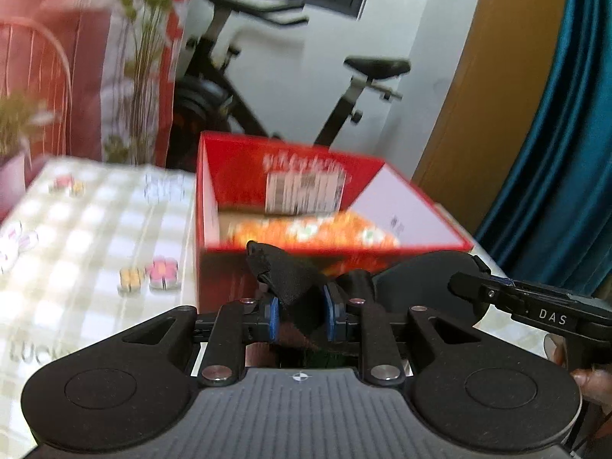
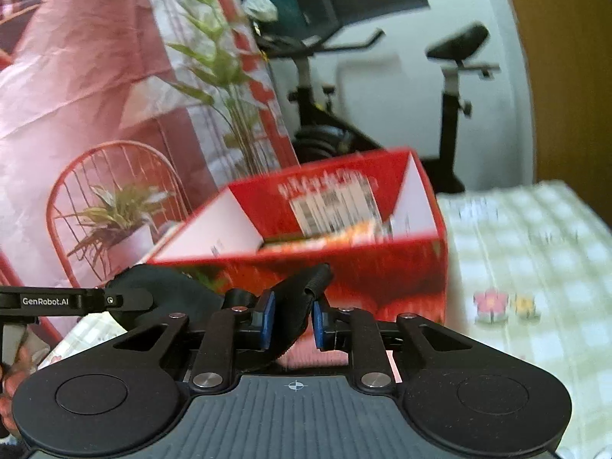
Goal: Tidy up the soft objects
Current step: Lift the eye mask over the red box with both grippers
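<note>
My left gripper is shut on a fold of black cloth, pinched between its blue pads. My right gripper is shut on the same kind of black cloth, which rises between its pads. Both grippers hover just in front of an open red box, blurred by motion in the right wrist view too. An orange flowered fabric lies inside the box. The right gripper's housing shows at the right edge of the left wrist view, close beside the left one.
The box stands on a table with a green-and-white checked cloth printed with flower shapes. Behind are an exercise bike, a teal curtain, a red wire chair and a potted plant.
</note>
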`<state>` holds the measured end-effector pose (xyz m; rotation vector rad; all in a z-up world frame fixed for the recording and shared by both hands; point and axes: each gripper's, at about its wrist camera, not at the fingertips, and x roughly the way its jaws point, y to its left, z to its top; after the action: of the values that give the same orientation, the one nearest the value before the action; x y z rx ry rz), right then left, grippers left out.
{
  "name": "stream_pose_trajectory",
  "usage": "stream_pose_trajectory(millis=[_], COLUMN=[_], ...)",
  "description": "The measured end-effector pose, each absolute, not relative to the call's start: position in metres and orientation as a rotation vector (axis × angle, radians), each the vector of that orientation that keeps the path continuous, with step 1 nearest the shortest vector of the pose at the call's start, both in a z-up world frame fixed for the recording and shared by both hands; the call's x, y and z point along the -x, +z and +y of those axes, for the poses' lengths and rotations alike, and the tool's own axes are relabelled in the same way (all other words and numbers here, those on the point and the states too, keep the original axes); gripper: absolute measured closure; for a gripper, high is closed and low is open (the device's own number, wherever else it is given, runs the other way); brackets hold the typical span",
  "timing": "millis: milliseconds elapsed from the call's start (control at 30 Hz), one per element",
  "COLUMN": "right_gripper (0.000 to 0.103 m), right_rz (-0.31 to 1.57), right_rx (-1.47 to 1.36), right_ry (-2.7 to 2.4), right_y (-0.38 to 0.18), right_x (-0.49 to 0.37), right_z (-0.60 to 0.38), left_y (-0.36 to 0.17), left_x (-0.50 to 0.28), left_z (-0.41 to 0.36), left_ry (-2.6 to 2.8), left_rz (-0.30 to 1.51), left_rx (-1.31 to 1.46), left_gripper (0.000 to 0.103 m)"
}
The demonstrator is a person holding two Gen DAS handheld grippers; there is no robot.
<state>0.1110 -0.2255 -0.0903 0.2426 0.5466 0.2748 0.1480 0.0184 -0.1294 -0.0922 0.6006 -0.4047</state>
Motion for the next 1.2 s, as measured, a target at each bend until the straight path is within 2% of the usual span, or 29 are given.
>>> stream_pose_trajectory(millis=[233,533,1200], right_gripper=[0.086,0.087,0.088], right_rz=[0.487,0.488,0.608], right_rx=[-0.207,-0.111,-0.018], right_ry=[0.308,0.33,0.271], right_y=[-0.057,-0.03,-0.065], right_x=[-0.122,-0.17,-0.266], right_z=[-0.225,-0.218,-0.211], left_y=[-0.102,-0.088,-0.106], left_x=[-0.146,-0.179,-0.267], left_z=[0.012,-0.001,-0.007], left_ry=[-0.41,-0.412,-0.388], left_rz=[0.508,0.486,0.606], left_rx=[0.075,0.042,0.084], left_gripper=[0.08,0.081,0.084])
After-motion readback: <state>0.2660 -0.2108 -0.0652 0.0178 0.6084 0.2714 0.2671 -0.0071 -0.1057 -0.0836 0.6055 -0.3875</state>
